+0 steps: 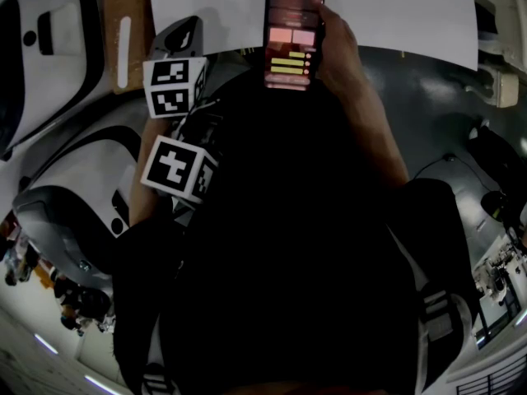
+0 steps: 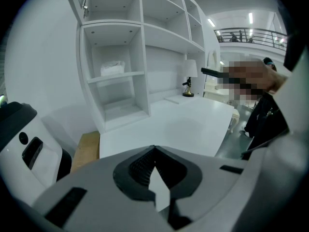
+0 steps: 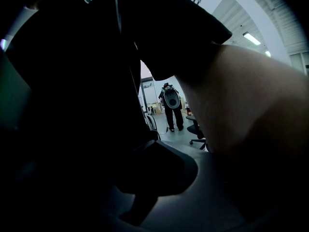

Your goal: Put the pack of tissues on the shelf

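Jaws of the left gripper meet on nothing and point toward the shelf. The pack of tissues lies flat in its middle-left compartment, well apart. The right gripper, jaws also together, faces away from the shelf.

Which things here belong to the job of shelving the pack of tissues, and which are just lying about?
Part of the job:
pack of tissues, already on a shelf board
shelf
left tongs, shut, empty
right tongs, shut, empty

Just lying about:
lamp
phone, held in a hand
white table
wooden board
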Available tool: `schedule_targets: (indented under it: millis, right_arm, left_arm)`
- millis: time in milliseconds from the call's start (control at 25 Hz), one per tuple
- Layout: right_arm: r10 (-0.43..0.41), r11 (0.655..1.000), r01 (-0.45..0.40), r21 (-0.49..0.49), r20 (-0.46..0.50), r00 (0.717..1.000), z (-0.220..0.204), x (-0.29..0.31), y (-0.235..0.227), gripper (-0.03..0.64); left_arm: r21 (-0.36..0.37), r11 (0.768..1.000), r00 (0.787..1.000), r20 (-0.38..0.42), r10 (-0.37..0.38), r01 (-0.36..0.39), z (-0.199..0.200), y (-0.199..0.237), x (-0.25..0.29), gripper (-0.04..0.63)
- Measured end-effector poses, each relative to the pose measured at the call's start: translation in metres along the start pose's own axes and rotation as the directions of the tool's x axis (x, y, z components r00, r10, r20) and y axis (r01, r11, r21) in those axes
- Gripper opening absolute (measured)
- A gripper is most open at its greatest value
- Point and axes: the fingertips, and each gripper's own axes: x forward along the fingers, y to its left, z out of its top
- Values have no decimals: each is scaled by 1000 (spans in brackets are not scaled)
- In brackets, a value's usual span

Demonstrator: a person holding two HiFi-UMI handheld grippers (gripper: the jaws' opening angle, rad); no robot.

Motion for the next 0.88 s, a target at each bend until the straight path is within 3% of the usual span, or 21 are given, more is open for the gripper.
schedule_targets:
  millis: [880]
  right_arm:
    - [0,1000,0,2,-1,1000,-1,1,7,15]
  left_arm:
    - [4,1000,1000,1,-1,1,3,-7,2,11]
